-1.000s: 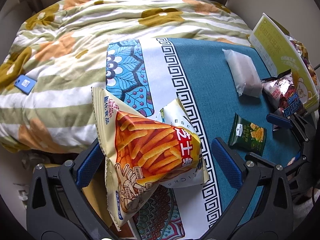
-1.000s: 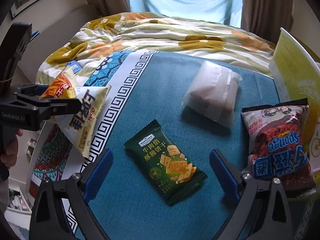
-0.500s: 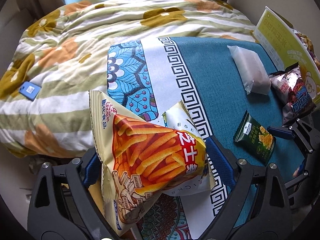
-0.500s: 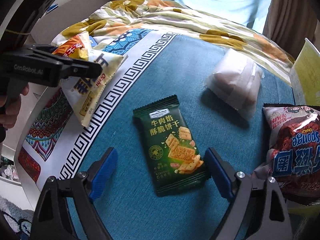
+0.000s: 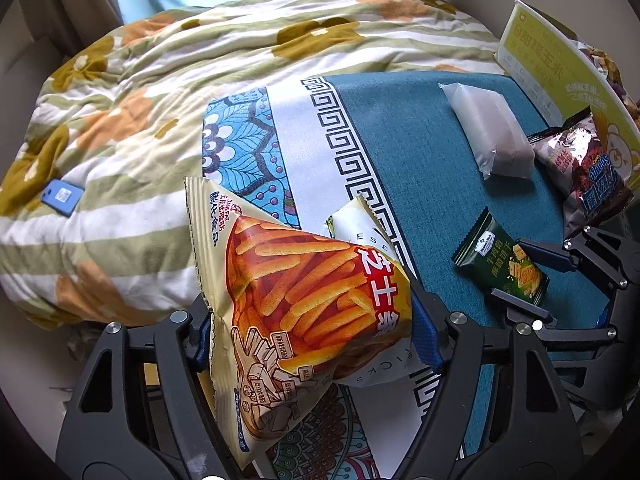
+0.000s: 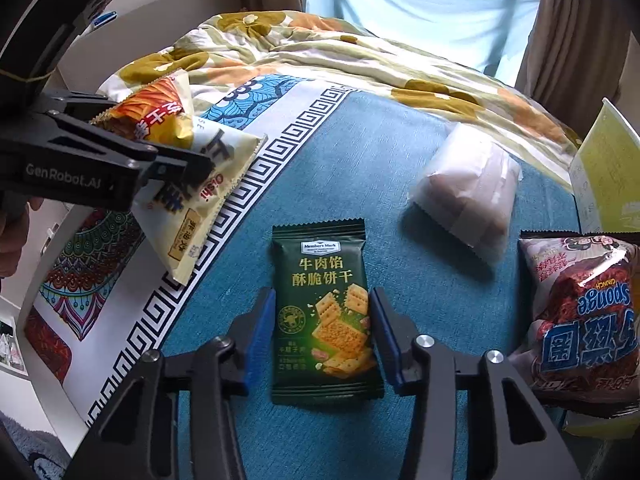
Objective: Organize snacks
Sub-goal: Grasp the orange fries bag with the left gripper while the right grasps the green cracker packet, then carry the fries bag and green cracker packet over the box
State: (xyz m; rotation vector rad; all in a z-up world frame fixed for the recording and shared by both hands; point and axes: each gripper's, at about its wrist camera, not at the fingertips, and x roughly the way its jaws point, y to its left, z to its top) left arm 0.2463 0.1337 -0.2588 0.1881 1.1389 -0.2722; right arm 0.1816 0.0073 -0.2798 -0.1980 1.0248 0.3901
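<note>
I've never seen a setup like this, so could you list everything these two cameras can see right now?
Stick-snack bag: one, orange and cream, between the left gripper's pads.
White snack bag: one, under the orange bag.
Green biscuit packet: one, flat on the blue cloth, between the right gripper's pads.
Translucent packet: one, whitish, farther back on the cloth.
Sponge crunch bag: one, dark red and blue, right edge.
Yellow-green carton: one, right side.
Patterned cloth: one, blue.
Floral quilt: one, behind.
Blue tag: one, on the quilt.
Left gripper: black, closing.
Right gripper: black, clamping the packet's sides.
</note>
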